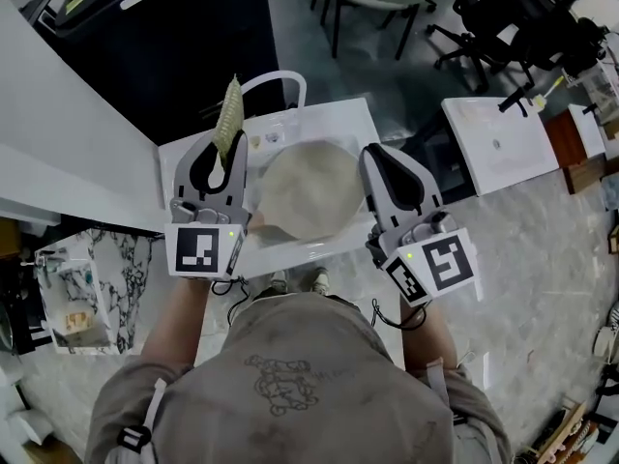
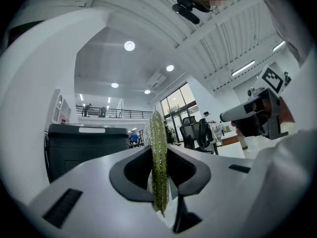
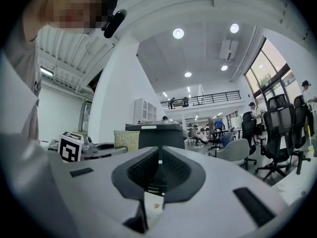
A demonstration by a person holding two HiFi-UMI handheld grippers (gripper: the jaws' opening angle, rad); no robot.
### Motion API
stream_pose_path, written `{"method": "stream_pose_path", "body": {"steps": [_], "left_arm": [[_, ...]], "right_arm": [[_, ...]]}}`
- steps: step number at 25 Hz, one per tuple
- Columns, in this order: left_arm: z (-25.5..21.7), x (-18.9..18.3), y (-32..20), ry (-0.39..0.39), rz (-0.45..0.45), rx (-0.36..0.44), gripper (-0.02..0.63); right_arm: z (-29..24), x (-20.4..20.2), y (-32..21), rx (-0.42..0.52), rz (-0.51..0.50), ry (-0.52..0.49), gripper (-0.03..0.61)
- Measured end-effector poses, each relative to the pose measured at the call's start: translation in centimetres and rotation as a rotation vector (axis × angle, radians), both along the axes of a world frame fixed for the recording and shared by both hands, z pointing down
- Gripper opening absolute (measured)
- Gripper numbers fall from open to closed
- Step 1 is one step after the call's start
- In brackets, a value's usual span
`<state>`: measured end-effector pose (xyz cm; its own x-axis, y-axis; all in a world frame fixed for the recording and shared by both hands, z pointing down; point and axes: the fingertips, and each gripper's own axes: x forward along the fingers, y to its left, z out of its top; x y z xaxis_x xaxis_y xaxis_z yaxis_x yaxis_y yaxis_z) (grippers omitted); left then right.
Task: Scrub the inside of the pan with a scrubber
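Clamping the green scrubber [image 2: 158,148] edge-on with its long axis upright, the left gripper [image 1: 224,162] hangs just left of the pan [image 1: 308,189]. The pan lies in the sink [image 1: 338,124] between the 2 grippers. The right gripper [image 3: 159,168] has its jaws together on nothing.

Pan [image 1: 302,201] is open from above, with a free gap between the two grippers. Left gripper [image 1: 217,165], scrubber [image 1: 229,114] sticking up from it, crowds the pan's left edge. Right gripper [image 1: 390,174] crowds the right edge. Faucet [image 1: 277,81] arches over the sink [image 1: 334,116] back rim. Black cabinet [image 1: 164,51] stands behind.
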<state>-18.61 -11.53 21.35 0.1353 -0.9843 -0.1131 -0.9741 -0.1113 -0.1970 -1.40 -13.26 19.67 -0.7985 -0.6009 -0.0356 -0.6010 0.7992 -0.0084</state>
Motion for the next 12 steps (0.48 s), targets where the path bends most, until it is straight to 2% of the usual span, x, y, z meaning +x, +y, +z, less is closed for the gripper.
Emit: {"method": "stream_pose_path", "body": {"steps": [3, 7, 12], "left_arm": [[0.9, -0.1, 0.3, 0.005, -0.004, -0.032, 0.08], [2.0, -0.3, 0.7, -0.028, -0.017, -0.054, 0.08], [3.1, -0.6, 0.9, -0.026, -0.029, -0.082, 0.08]], "right_arm": [[0.6, -0.3, 0.1, -0.006, -0.009, 0.012, 0.04], [1.6, -0.3, -0.2, -0.023, -0.015, 0.024, 0.04], [2.3, -0.3, -0.5, -0.052, -0.024, -0.002, 0.04]]}}
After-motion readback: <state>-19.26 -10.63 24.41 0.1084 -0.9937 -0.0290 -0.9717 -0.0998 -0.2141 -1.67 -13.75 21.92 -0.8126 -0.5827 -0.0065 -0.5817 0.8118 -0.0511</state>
